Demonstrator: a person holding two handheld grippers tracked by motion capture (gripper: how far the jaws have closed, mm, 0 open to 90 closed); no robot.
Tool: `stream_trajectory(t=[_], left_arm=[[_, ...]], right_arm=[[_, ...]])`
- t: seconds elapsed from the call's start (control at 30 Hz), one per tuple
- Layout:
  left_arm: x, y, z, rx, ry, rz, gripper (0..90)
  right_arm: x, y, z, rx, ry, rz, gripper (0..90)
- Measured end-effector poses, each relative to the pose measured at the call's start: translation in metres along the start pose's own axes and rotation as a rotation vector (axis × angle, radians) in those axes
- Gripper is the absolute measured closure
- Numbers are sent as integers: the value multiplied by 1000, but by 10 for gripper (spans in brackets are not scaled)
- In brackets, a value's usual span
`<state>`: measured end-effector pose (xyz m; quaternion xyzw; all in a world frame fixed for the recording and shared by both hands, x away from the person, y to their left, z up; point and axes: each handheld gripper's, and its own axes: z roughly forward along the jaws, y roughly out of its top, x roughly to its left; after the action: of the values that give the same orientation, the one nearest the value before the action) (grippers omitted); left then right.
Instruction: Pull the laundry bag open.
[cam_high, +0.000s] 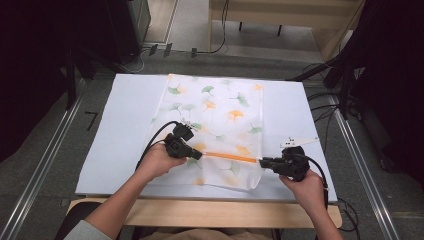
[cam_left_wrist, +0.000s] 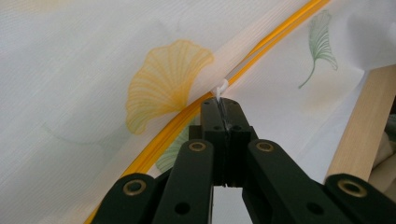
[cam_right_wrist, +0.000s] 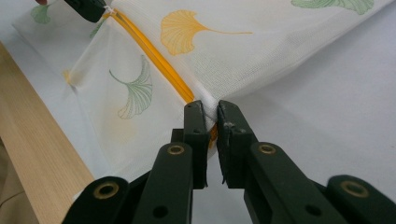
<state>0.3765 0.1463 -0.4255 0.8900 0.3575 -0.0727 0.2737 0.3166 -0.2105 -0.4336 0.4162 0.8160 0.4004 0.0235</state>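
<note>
Bag: a thin white mesh bag (cam_high: 215, 125) with orange and green fan-shaped leaves printed on it.
Zipper: a bright orange zipper (cam_high: 230, 157) runs straight across the bag near the end closest to the person.
Where the bag is: it lies flat on the white table top (cam_high: 125, 130), in the middle, with its near end by the wooden table edge (cam_high: 210, 212).
Left gripper: the left gripper (cam_left_wrist: 219, 109) has its jaws pressed tight together on the small white zipper pull (cam_left_wrist: 221, 88).
Right gripper: the right gripper (cam_right_wrist: 212, 114) pinches the corner of the bag where the zipper ends; its jaws are close, with cloth between them.
Hard to see: the cloth is see-through, so the inside looks empty but I cannot be sure. The zipper's teeth are too small to tell if it is open or shut.
</note>
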Motion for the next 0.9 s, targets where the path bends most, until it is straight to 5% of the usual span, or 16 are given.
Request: stream_trajectory(t=[0.9], left_arm=[[16, -17, -11, 4, 26, -25, 900]], right_arm=[[-4, -1, 0, 1, -4, 11, 846]])
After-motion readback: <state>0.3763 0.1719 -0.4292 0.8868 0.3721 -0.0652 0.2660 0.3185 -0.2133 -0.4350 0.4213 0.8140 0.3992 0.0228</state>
